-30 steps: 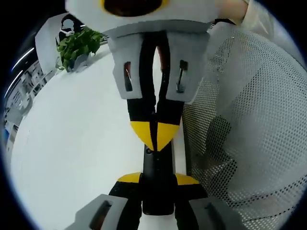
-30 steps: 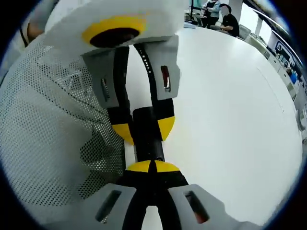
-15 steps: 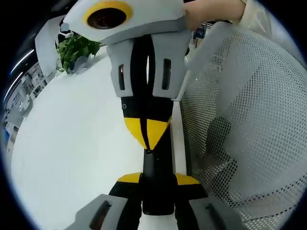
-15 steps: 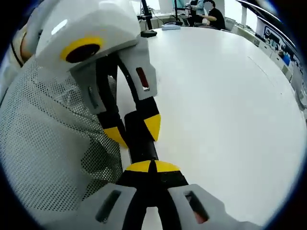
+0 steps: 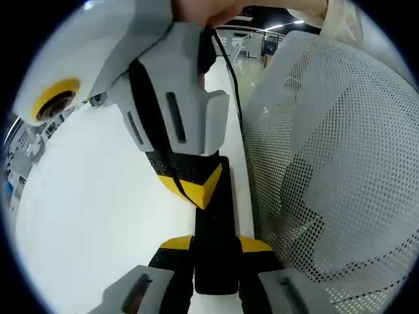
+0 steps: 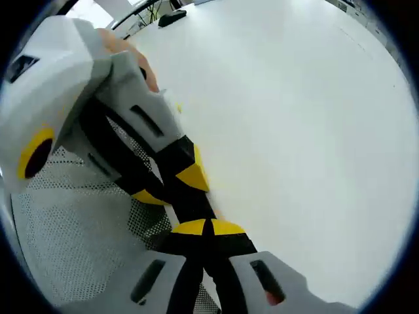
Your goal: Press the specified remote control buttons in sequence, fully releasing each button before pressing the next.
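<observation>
Left gripper (image 5: 215, 243) fingers were clamped on the black remote control (image 5: 216, 229), held over the white tabletop (image 5: 98, 216). Right gripper (image 6: 207, 227) fingers were pressed together, tips touching the remote's far end (image 6: 190, 199). White mesh fabric (image 5: 327, 163) sat just beside. A hand (image 5: 196, 10) gripped the right gripper's body.

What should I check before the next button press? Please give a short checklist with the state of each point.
1. Left gripper holds the remote firmly: ok, shut on it.
2. Right gripper shut, tips together for pressing: ok.
3. Right gripper tip on the remote: ok.
4. Which button is under the tip: cannot tell.
5. Previous button fully released: cannot tell.
6. White table beside the remote free: ok.
</observation>
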Demonstrator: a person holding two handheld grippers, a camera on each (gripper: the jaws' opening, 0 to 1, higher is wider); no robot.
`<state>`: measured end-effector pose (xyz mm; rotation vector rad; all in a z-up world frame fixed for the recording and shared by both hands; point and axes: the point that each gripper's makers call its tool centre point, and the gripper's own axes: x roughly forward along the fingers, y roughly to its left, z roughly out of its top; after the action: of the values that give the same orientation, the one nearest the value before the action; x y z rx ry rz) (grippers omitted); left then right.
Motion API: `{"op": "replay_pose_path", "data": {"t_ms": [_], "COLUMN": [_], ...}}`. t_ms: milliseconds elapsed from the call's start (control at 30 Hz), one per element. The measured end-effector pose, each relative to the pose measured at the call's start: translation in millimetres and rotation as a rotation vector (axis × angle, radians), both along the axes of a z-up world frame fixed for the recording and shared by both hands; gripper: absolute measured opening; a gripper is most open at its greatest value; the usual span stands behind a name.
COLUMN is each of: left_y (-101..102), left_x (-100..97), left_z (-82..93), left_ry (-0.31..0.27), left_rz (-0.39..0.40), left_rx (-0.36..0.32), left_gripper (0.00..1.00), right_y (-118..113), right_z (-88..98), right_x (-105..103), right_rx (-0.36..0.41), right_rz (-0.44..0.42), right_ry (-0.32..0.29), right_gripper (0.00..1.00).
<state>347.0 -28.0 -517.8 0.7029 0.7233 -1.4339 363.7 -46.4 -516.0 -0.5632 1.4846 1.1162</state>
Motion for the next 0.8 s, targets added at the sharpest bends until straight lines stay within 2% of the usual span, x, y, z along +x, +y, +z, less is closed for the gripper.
{"op": "replay_pose_path", "data": {"t_ms": [167,267,333,433,467,533,667,767,800], "left_y": [0.1,0.0,-0.4,0.1,0.2,0.1,0.4,0.2,0.1], "left_x": [-0.1,0.2,0.4,0.8,0.8,0.9,0.5,0.8,1.0], "left_z": [0.6,0.3,0.3,0.0,0.1,0.3,0.6,0.9,1.0], "left_ry": [0.000,0.004,0.007,0.011,0.013,0.018,0.021,0.033,0.037], "left_rz": [0.002,0.010,0.012,0.015,0.016,0.016,0.014,0.024,0.028], "left_rx": [-0.056,-0.075,-0.079,-0.093,-0.097,-0.103,-0.120,-0.133,-0.136], "left_gripper": [0.24,0.24,0.24,0.24,0.24,0.24,0.24,0.24,0.24], "right_y": [0.1,-0.4,-1.3,-0.3,0.2,1.0,0.9,2.7,4.0], "right_z": [-1.7,-0.7,0.0,0.7,0.6,2.4,4.4,6.5,7.0], "right_x": [-0.1,-2.5,-3.1,-2.7,-2.2,-1.8,-3.7,-3.9,-2.9], "right_rx": [-0.069,-0.062,-0.026,0.057,0.103,0.171,0.270,0.345,0.366], "right_rz": [-0.005,0.022,0.033,0.059,0.113,0.161,0.194,0.228,0.252], "right_ry": [0.061,0.059,0.039,-0.019,-0.063,-0.144,-0.261,-0.372,-0.438], "right_gripper": [0.00,0.00,0.00,0.00,0.00,0.00,0.00,0.00,0.00]}}
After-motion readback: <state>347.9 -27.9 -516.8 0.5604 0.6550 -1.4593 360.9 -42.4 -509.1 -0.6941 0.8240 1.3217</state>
